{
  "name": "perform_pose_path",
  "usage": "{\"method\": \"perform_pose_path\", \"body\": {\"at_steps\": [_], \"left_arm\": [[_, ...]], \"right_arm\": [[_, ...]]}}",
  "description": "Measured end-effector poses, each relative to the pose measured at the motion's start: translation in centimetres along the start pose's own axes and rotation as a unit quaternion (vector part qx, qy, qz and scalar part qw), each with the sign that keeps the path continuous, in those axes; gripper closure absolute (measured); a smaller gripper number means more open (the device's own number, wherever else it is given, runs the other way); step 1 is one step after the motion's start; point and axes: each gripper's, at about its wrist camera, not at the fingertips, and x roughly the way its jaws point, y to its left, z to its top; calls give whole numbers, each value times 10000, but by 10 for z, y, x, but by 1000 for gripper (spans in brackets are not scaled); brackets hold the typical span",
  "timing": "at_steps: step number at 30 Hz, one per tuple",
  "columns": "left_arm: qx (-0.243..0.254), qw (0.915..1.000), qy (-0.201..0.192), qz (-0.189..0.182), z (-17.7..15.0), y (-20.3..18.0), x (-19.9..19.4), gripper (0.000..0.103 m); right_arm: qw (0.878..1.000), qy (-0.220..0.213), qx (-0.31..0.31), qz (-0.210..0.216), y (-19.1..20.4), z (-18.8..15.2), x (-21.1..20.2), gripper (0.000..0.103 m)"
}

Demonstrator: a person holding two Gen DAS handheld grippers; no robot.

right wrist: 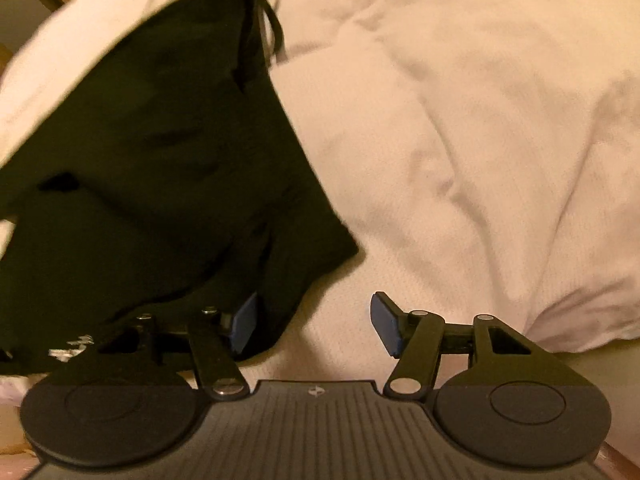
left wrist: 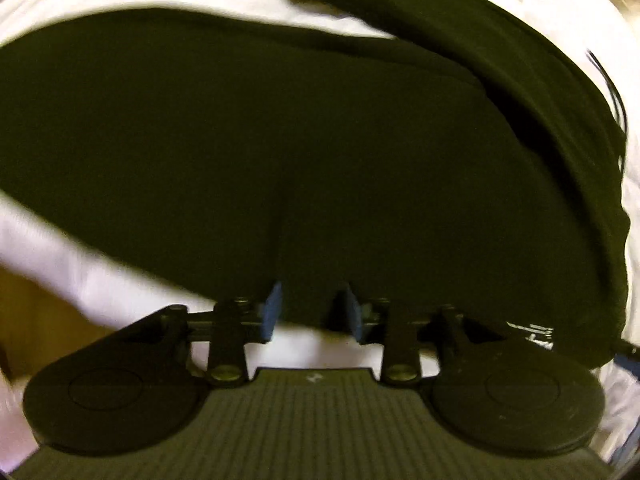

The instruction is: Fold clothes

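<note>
Dark garment (left wrist: 320, 152) lies spread on the white bedding (right wrist: 480, 120) — it fills most of the left wrist view, blurred, with a folded band along its upper right edge.

Left gripper (left wrist: 311, 312): blue pads (left wrist: 272, 312) partly apart, garment's near edge hanging between them; can't tell whether the pads actually press the cloth.

Right gripper (right wrist: 314, 322): jaws wide, gripping nothing. Left pad (right wrist: 245, 322) touches or sits just beside the garment's lower corner; right pad (right wrist: 385, 326) over bare bedding.

Garment's left side is cut off by the frame. Small white print (right wrist: 72, 346) near its edge — unreadable.
</note>
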Motion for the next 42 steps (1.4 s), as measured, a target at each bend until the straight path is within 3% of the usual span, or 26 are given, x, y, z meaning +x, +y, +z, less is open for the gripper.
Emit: {"method": "perform_pose_path", "body": {"at_steps": [3,6,8,10,12,15,19,21,23,26,32,36,42], "left_arm": [[-526,9985,61,-155,-5,5,-1,70],[-607,9977,86,-276,-6,3,2,70],[-350,9990,118,-231,-3,-7,6,70],[-9,9997,131,-184,2,-20,6,72],[530,9981,137,-283,9,-45,2,71],[1296,9903,160,-482,23,-83,-2,71],[1932,9777,174,-805,45,-130,4,71],[2140,9733,95,-826,55,-153,11,71],[2313,9693,28,-833,61,-176,16,71],[2354,9694,32,-700,51,-205,20,71],[1862,9817,12,-407,49,-264,37,72],[1782,9834,-86,-343,64,-309,48,72],[1716,9847,1,-306,71,-335,44,72]], "right_arm": [[9975,-93,529,449,-21,6,3,40],[9939,-253,890,595,-35,10,10,40],[9956,-206,692,594,-35,11,15,44],[9993,43,174,313,-28,14,21,45],[9995,12,166,258,-25,19,11,45],[9985,-191,411,298,-24,29,-8,43],[9953,-480,724,438,-24,50,-23,43],[9963,-303,735,318,-28,56,-16,45],[9969,-54,744,252,-34,60,-8,56],[9987,115,370,335,-34,70,0,63],[9950,394,-332,860,-55,135,22,62],[9912,403,-524,1146,-58,181,41,61],[9821,333,-652,1733,-50,237,63,59]]}}
